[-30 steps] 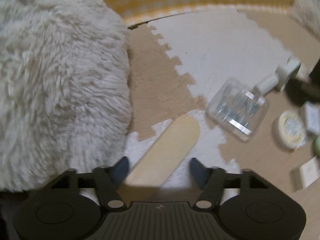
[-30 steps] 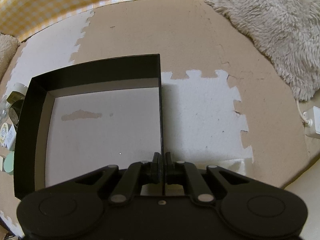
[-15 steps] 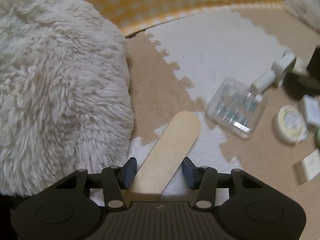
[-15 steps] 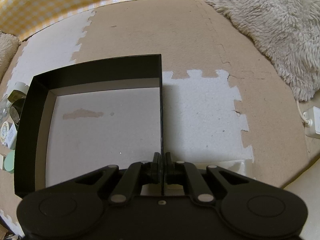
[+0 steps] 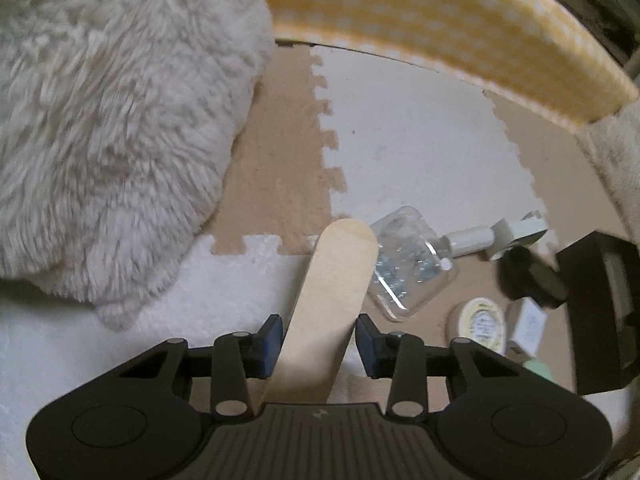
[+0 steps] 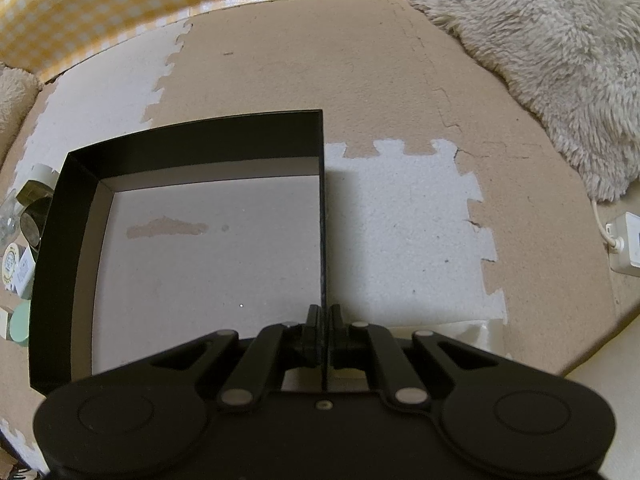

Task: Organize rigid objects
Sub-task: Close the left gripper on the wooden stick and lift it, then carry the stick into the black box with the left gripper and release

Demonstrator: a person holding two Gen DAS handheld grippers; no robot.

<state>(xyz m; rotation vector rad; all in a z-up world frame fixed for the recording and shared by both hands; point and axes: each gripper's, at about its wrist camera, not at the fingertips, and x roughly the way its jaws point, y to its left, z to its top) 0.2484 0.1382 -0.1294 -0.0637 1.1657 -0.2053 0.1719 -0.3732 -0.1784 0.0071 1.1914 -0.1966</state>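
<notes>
Wooden spatula [image 5: 334, 292] lay between the blue pads [image 5: 271, 340] of the left gripper [image 5: 318, 344], whose jaws had just been closing; slim gaps remained, so no firm grip was confirmed. Its rounded tip overlapped a clear plastic case [image 5: 412, 264] on the foam mat [image 5: 400, 140]. Right gripper [image 6: 323, 332] was clamped on the black box [image 6: 60, 240] wall.

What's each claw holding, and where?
Right claw pinches the black box by its side wall. Left claw, jaws just closing, flanks the wooden stick; grip uncertain.
</notes>
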